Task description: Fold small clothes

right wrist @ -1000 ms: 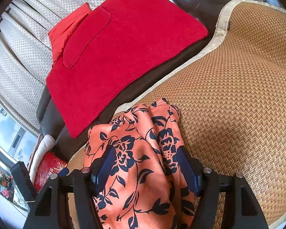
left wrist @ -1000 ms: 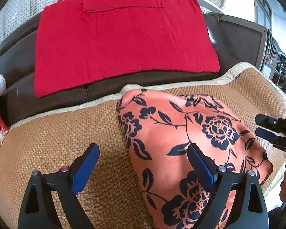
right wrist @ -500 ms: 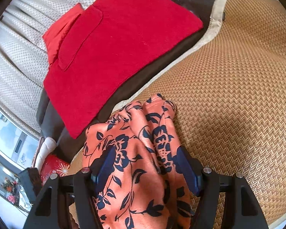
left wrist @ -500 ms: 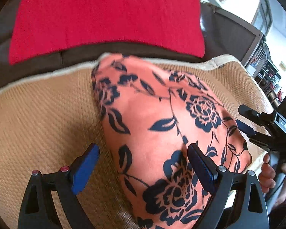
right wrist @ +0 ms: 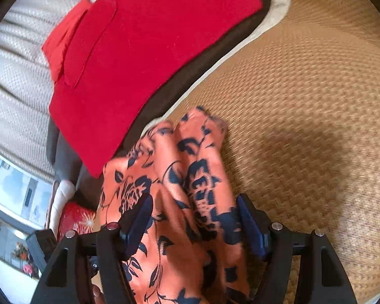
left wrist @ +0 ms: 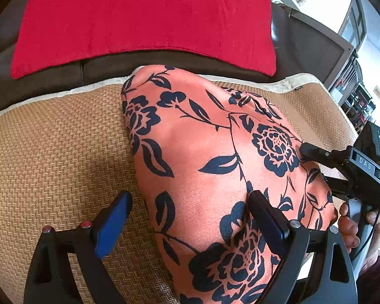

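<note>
Readable text: the white letters "DAS" on a small label on the black body of the right gripper [left wrist: 314, 167], seen at the right edge of the left wrist view.

Orange floral garment [left wrist: 210, 167] on woven mat [left wrist: 50, 147]

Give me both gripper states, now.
Left gripper: open, jaws straddling the floral cloth's edge.
Right gripper: open, floral cloth between the jaws.

Bright daylight, strong fisheye bending and dark vignette at the edges; left view sharp, right view motion-blurred, a soft shadow on the woven mat [right wrist: 304, 152]
</note>
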The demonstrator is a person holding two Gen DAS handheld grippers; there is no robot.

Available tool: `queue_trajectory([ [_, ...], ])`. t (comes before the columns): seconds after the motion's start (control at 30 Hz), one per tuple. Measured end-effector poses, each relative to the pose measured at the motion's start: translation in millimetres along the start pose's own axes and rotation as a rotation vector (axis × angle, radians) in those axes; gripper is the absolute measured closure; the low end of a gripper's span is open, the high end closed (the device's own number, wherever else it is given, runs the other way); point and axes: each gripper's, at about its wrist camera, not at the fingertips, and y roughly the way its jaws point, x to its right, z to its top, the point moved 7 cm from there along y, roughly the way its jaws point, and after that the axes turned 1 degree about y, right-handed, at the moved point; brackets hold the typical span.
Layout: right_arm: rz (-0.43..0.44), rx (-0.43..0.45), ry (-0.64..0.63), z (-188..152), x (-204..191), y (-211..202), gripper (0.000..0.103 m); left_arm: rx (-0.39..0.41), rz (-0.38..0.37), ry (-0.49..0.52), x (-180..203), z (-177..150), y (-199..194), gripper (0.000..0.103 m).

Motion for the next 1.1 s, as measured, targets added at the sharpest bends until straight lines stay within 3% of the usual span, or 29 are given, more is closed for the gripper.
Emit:
queue_trajectory([
  [0.57, -0.049, -0.036, -0.147, -30.2, -45.8, 31.6, 0.032, 0.014, 0.040, 0.011, -3.0, 2.2, 0.9, 0.010],
  [0.73, -0.068, -0.033, -0.224, -44.2, -69.4, 44.1, 0.044, 0.057, 0.030, -0.015, -16.0, 7.2, -7.3, 0.028],
  [1.0, -0.069, -0.038, -0.279, -51.4, -86.2, 66.4, 0.045, 0.062, 0.082, -0.045, -26.9, 7.5, -6.7, 0.026],
  [1.1, -0.063, -0.032, -0.310, -54.6, -99.6, 80.1, 0.045, 0.089, 0.155, -0.043, -35.8, 14.5, -9.5, 0.026],
])
